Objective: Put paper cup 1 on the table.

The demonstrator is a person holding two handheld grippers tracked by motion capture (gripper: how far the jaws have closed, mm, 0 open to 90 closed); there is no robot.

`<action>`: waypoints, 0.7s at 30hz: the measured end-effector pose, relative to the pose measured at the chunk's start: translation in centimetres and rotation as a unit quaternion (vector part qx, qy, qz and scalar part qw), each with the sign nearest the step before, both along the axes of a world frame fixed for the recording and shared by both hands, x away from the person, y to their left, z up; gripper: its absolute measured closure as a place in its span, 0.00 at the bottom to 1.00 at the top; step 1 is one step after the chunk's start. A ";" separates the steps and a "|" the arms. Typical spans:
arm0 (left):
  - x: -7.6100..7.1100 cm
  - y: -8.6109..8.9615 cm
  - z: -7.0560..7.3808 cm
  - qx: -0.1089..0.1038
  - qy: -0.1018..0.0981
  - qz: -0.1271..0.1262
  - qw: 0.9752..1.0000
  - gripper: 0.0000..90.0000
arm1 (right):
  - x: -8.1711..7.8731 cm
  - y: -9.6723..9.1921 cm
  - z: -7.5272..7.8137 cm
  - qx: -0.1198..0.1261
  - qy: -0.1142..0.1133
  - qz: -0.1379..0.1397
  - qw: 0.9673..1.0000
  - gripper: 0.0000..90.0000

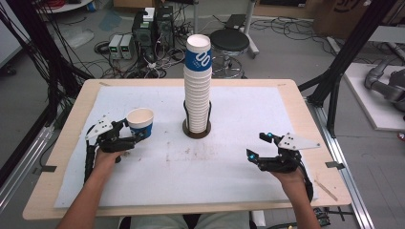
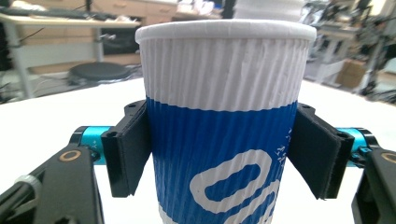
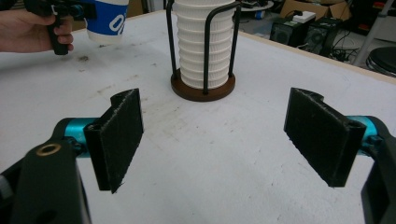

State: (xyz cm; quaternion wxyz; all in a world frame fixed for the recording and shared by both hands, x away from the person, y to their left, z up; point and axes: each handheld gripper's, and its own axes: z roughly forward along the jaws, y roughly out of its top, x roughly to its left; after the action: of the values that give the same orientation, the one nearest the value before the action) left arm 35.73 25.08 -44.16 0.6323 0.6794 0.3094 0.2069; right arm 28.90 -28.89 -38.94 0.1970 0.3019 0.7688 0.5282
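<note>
A white and blue ribbed paper cup (image 1: pixel 140 122) stands upright at the table's left, held by my left gripper (image 1: pixel 134 136). In the left gripper view both black pads (image 2: pixel 130 149) press on the blue band of the cup (image 2: pixel 224 121). A tall stack of the same cups (image 1: pixel 197 83) rises from a round wire holder (image 1: pixel 197 128) at the table's middle. My right gripper (image 1: pixel 258 147) rests low at the right, open, with only bare table between its jaws (image 3: pixel 212 135). The right gripper view shows the stack (image 3: pixel 201 44) ahead and the held cup (image 3: pixel 108 21) at upper left.
A white sheet (image 1: pixel 229 167) covers the wooden table (image 1: pixel 71 119). A black stool (image 1: pixel 230 42), computer boxes (image 1: pixel 153 28) and cables lie on the floor behind. Black frame posts (image 1: pixel 344 62) stand at the right.
</note>
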 end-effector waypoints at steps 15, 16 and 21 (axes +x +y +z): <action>0.3 0.3 -0.9 0.102 0.049 0.059 0.992 0.30 | 0.1 0.1 -0.1 -0.001 0.006 0.004 1.000 0.22; 0.3 0.3 -0.8 0.103 0.050 0.060 0.992 0.30 | 0.1 0.1 -0.1 -0.001 0.006 0.004 1.000 0.22; -0.3 0.6 -0.5 0.124 0.061 0.065 0.988 0.29 | 0.0 0.0 -0.1 0.001 0.008 0.002 1.000 0.22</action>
State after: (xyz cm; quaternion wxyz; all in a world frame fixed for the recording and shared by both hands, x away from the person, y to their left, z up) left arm 35.41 25.67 -44.70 0.5085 0.7425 0.3625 0.2425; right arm 28.90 -28.86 -39.04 0.1898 0.3042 0.7706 0.5269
